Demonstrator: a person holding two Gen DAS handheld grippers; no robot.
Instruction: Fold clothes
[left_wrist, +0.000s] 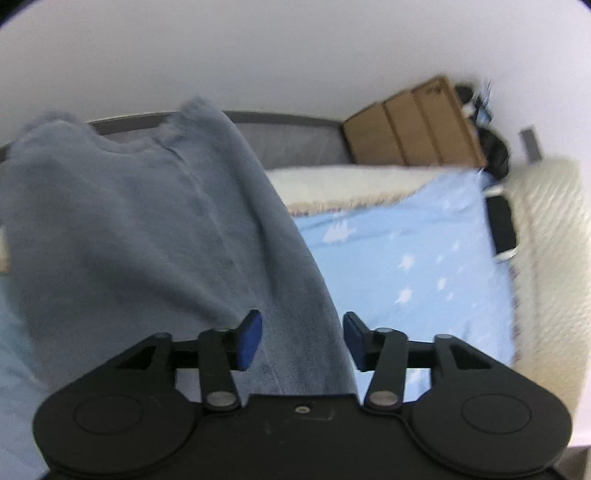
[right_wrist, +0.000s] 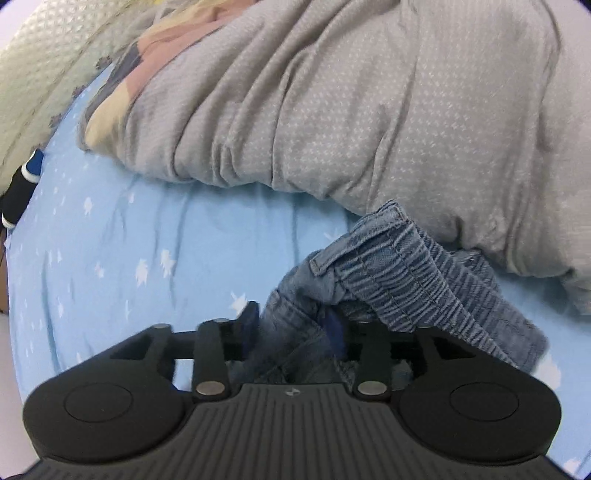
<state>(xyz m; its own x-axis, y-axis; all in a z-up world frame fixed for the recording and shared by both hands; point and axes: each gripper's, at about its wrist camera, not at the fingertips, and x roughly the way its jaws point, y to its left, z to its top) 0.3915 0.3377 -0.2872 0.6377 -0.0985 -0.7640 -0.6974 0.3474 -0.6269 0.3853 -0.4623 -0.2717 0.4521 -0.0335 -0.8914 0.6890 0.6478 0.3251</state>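
So the left gripper (left_wrist: 302, 341) has its blue-padded jaws spread fairly wide, and a soft, faded blue denim trouser leg (left_wrist: 155, 229) runs up between them and away toward the far edge of the bed. The cloth fills most of the gap, but I honestly can't tell if the pads are touching it. Over in the right wrist view, the right gripper (right_wrist: 295, 326) is clamped on the bunched elastic waistband of the same jeans (right_wrist: 399, 269), fabric wadded right between its fingers.

Everything sits on a light blue bedsheet with little white stars (left_wrist: 413, 258). A rumpled grey dotted quilt (right_wrist: 369, 103) lies just behind the waistband. There's a cream knitted blanket (left_wrist: 546, 236) along the bed's right edge, and a brown cardboard box (left_wrist: 413, 125) against the wall past the far corner.
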